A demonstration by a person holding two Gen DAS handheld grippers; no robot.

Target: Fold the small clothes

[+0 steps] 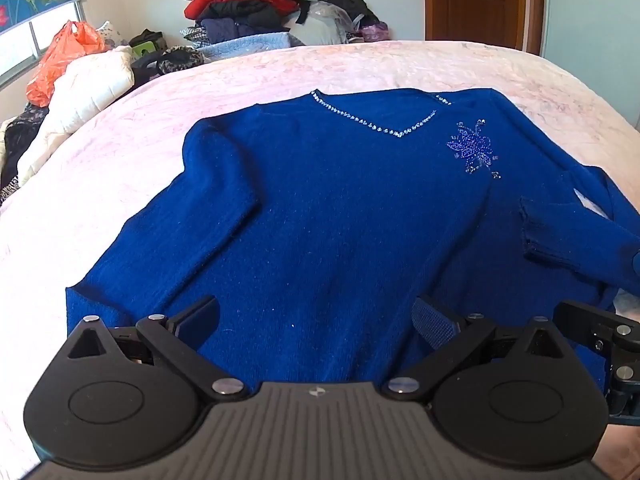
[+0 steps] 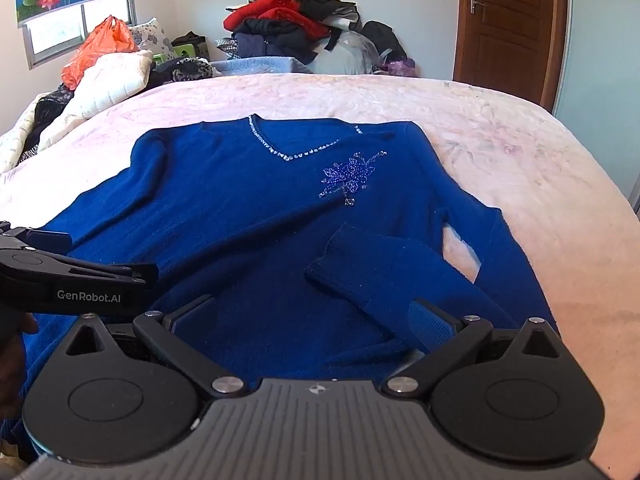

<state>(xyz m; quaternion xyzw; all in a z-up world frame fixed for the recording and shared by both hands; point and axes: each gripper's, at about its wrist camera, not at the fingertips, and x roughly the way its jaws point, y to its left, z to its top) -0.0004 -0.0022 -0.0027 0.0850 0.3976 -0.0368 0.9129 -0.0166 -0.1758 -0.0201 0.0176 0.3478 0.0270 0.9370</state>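
A blue V-neck sweater (image 1: pixel 320 208) with a beaded neckline and a beaded flower lies face up on the pink bedspread (image 1: pixel 400 64); it also shows in the right wrist view (image 2: pixel 248 220). Both sleeves are folded in over the body; the right sleeve's cuff (image 2: pixel 360 268) lies across the lower body. My left gripper (image 1: pixel 316 320) is open above the sweater's hem, holding nothing. My right gripper (image 2: pixel 312 320) is open above the hem by the folded right sleeve, holding nothing. The left gripper's body (image 2: pixel 72 276) shows at the left of the right wrist view.
A heap of clothes (image 1: pixel 256 4) is piled beyond the bed's far edge. A white quilt (image 1: pixel 80 96) and an orange plastic bag (image 1: pixel 60 56) lie at the far left. A brown door (image 2: pixel 508 28) stands at the far right. Bare bedspread (image 2: pixel 520 152) lies right of the sweater.
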